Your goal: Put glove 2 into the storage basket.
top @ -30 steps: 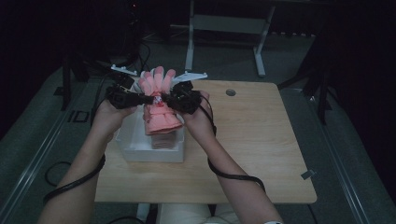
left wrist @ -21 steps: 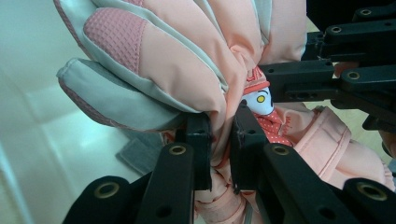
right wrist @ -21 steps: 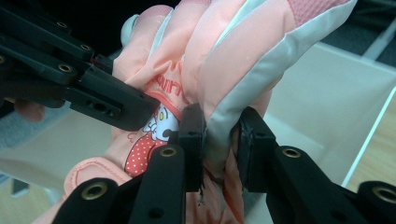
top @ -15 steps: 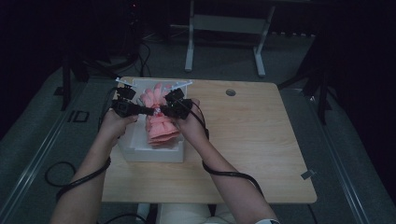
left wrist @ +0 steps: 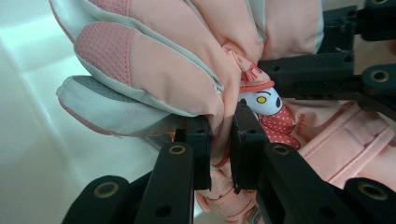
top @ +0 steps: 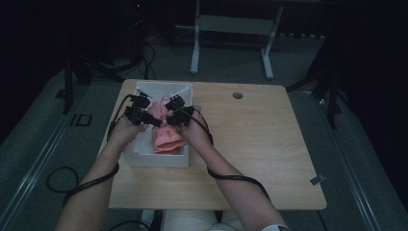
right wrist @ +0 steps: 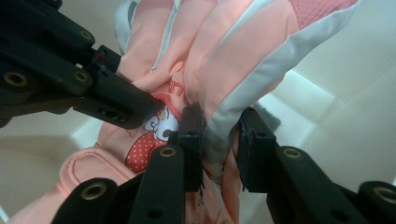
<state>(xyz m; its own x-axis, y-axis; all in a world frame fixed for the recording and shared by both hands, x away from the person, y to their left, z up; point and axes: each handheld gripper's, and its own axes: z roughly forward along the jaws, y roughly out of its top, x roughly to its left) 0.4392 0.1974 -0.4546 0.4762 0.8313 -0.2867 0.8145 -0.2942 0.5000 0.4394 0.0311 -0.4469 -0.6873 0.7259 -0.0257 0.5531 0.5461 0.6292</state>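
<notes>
A pink padded glove [top: 164, 136] with grey trim and a cartoon patch hangs partly inside a white box [top: 156, 158] at the table's left. My left gripper [top: 155, 121] is shut on the glove [left wrist: 187, 70] from the left, pinching a fold of fabric between its jaws [left wrist: 220, 140]. Opposite it, my right gripper [top: 169, 120] is shut on the grey-edged side of the glove [right wrist: 243, 60], its jaws [right wrist: 219, 144] squeezing the fabric. The two grippers nearly touch above the box's middle. The cartoon patch [left wrist: 264, 105] sits between them.
The wooden table [top: 250, 144] has open surface to the right of the box, with a small round grommet [top: 237, 95] near its far edge. A metal frame [top: 231, 29] stands on the floor beyond. Cables trail from both hands.
Both grippers have lowered the glove from above the box down into it, with its fingers now folded inward and its cuff resting near the box's front.
</notes>
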